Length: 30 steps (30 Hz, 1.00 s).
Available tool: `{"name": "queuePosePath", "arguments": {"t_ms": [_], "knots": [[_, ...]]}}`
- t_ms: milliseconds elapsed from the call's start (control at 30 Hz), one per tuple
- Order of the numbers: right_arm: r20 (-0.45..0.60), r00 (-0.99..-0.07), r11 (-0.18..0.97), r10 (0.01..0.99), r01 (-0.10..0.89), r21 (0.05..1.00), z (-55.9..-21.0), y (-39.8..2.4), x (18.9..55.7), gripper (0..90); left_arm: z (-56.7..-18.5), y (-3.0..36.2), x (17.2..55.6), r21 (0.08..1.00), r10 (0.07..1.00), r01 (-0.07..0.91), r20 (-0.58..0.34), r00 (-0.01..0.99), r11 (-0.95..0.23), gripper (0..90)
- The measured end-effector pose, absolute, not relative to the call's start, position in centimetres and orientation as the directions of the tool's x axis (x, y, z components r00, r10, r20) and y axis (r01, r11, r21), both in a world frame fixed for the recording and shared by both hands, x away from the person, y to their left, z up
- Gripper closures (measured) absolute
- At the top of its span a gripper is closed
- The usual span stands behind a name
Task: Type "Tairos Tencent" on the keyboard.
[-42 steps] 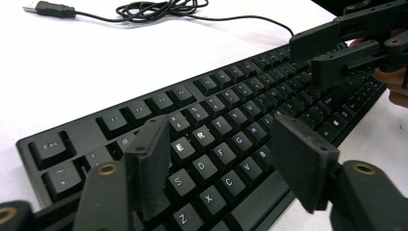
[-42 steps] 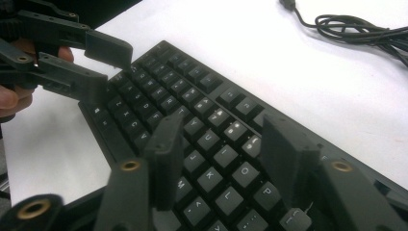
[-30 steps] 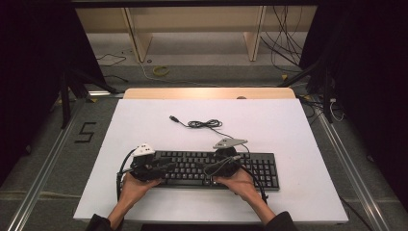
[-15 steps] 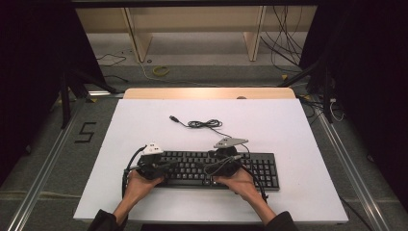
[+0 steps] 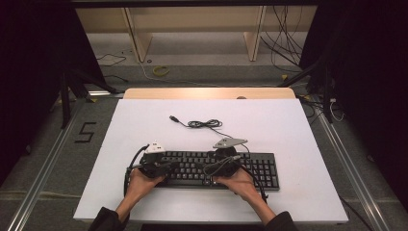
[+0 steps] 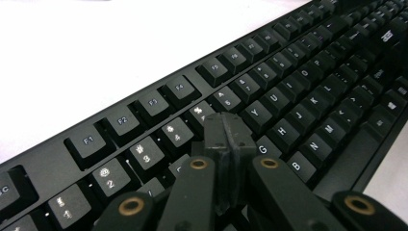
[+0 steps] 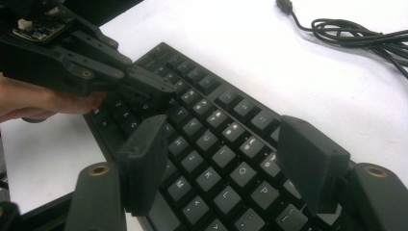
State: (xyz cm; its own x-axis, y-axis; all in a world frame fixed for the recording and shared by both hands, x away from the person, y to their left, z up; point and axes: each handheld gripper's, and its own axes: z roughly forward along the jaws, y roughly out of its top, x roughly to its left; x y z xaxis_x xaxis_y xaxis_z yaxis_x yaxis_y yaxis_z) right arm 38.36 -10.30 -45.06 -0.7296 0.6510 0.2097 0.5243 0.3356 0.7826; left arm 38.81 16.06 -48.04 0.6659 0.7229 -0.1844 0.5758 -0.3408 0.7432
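On the white table (image 5: 144, 130) I see a black keyboard (image 5: 255, 168) lying flat near the front edge, its long side running across. Its cable (image 5: 204, 124) sits coiled just behind it, the plug end lying loose on the white surface. My left gripper (image 6: 226, 130) rests over the left part of the keys, around the G and 5 keys, its jaws pressed together with nothing between them. My right gripper (image 7: 231, 159) hovers over the middle keys, its jaws spread wide apart above the letter rows. A hand (image 5: 139, 180) holds each gripper from the near side. Beyond the table, a pale wooden strip edges the far side. Grey floor carries a number 5 (image 5: 85, 132) marking at left, loose cables (image 5: 284, 43), and wooden furniture legs (image 5: 132, 33). Dark curtains flank both sides.
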Motion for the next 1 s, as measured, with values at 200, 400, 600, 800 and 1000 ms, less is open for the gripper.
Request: {"name": "queuePosePath", "arguments": {"t_ms": [200,400,600,800,1000], "knots": [[0.208,-0.729,0.335,0.653,0.524,0.783,-45.0,-10.3,38.3,36.6,-48.3,15.9,38.7,0.736,0.726,0.579,-0.176,0.664,-0.35,89.7],[0.207,-0.729,0.337,0.652,0.523,0.783,-45.0,-10.3,38.3,36.6,-48.2,15.9,38.7,0.737,0.73,0.582,-0.18,0.659,-0.344,89.5],[0.208,-0.728,0.335,0.653,0.525,0.783,-45.1,-10.3,38.3,36.6,-47.6,16.1,38.5,0.755,0.723,0.572,-0.194,0.663,-0.321,85.1],[0.208,-0.73,0.336,0.652,0.523,0.783,-45.1,-10.3,38.3,36.6,-47.0,16.4,38.3,0.767,0.717,0.568,-0.213,0.664,-0.298,77.9],[0.205,-0.731,0.34,0.651,0.522,0.783,-45.2,-10.1,38.3,36.6,-46.8,16.5,38.1,0.772,0.709,0.569,-0.23,0.666,-0.283,68.0]]}}
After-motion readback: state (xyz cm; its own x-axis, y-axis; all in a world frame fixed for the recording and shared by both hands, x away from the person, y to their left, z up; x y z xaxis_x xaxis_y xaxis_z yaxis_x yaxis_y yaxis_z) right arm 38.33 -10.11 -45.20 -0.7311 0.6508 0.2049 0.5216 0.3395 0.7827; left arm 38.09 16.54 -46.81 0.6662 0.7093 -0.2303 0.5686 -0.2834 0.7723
